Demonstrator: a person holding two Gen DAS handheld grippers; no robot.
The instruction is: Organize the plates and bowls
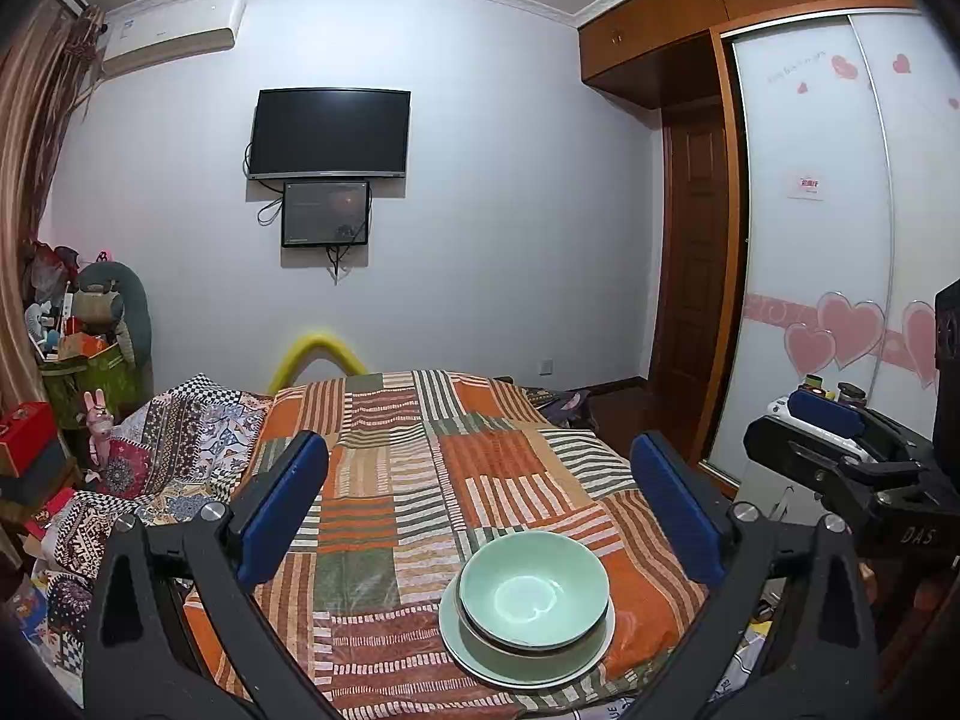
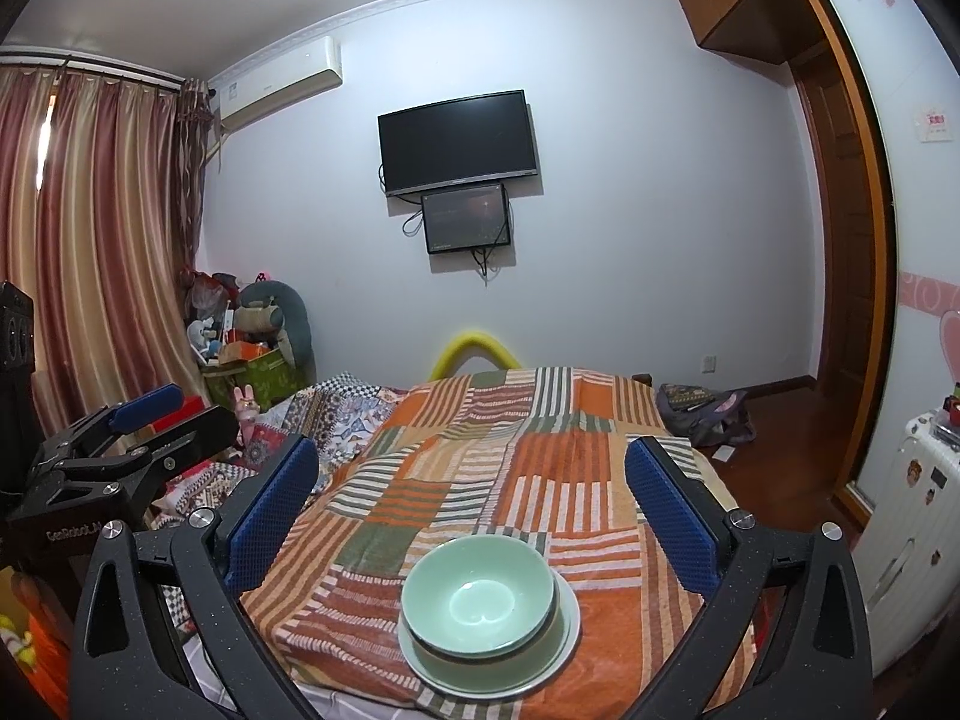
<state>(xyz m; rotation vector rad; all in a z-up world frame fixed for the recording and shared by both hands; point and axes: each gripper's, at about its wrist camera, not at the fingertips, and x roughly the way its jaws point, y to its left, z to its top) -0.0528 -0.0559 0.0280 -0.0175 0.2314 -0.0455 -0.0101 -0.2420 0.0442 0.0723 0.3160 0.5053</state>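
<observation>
A pale green bowl [image 1: 533, 589] sits nested on a matching green plate [image 1: 474, 651] at the near end of a striped orange patchwork cloth [image 1: 450, 468]. The bowl [image 2: 477, 594] and plate [image 2: 564, 642] also show in the right wrist view. My left gripper [image 1: 480, 510] is open and empty, held above and behind the stack. My right gripper [image 2: 471, 510] is open and empty, also above and behind the stack. The right gripper body [image 1: 840, 456] shows at the right of the left view; the left gripper body [image 2: 120, 450] shows at the left of the right view.
The cloth covers a raised surface with a patterned quilt [image 1: 162, 456] to its left. Cluttered boxes and toys [image 1: 78, 348] stand in the far left corner. A wardrobe with heart decals [image 1: 840, 240] and a white suitcase [image 2: 918, 516] are on the right. A bag [image 2: 702, 414] lies on the floor.
</observation>
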